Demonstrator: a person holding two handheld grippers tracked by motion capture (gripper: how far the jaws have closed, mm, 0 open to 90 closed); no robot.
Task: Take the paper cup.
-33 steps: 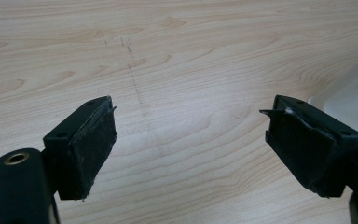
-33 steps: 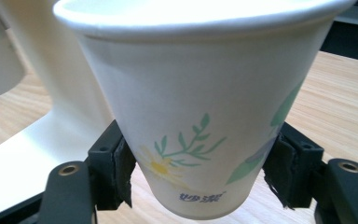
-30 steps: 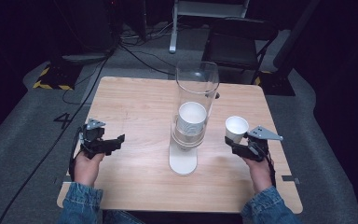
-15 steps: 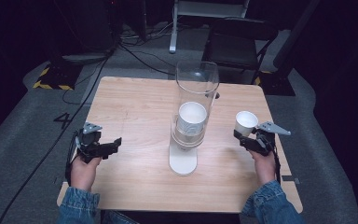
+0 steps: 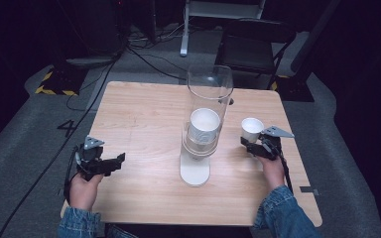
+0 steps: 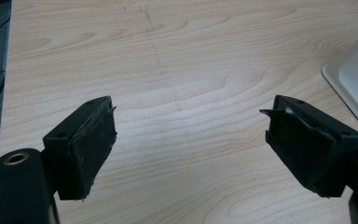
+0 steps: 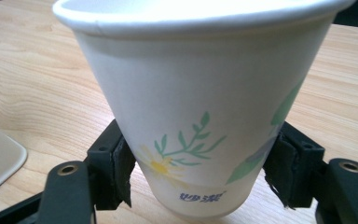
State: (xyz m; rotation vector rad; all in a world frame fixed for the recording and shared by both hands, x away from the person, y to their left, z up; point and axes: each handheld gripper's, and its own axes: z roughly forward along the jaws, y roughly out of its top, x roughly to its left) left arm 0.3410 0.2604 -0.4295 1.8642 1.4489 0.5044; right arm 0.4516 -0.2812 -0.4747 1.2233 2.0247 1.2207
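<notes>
A white paper cup [image 7: 200,93] printed with a flower and green leaves stands upright between the pads of my right gripper [image 7: 200,182], which is shut on its lower part. In the high view this cup [image 5: 252,129] and the right gripper [image 5: 249,144] sit right of the dispenser; whether the cup's base touches the table I cannot tell. The dispenser is a clear tube [image 5: 209,89] on a white base [image 5: 194,171], with stacked cups [image 5: 203,130] inside. My left gripper [image 5: 118,159] is near the table's front left, open and empty over bare wood [image 6: 191,140].
The wooden table [image 5: 144,114] has open room at the left and back. A corner of the dispenser's white base [image 6: 354,79] lies to the right of the left gripper. A dark chair [image 5: 255,44] and cables stand on the floor beyond the far edge.
The right gripper with the cup swung out to the right, then came back left toward the dispenser. The left gripper has hardly shifted.
</notes>
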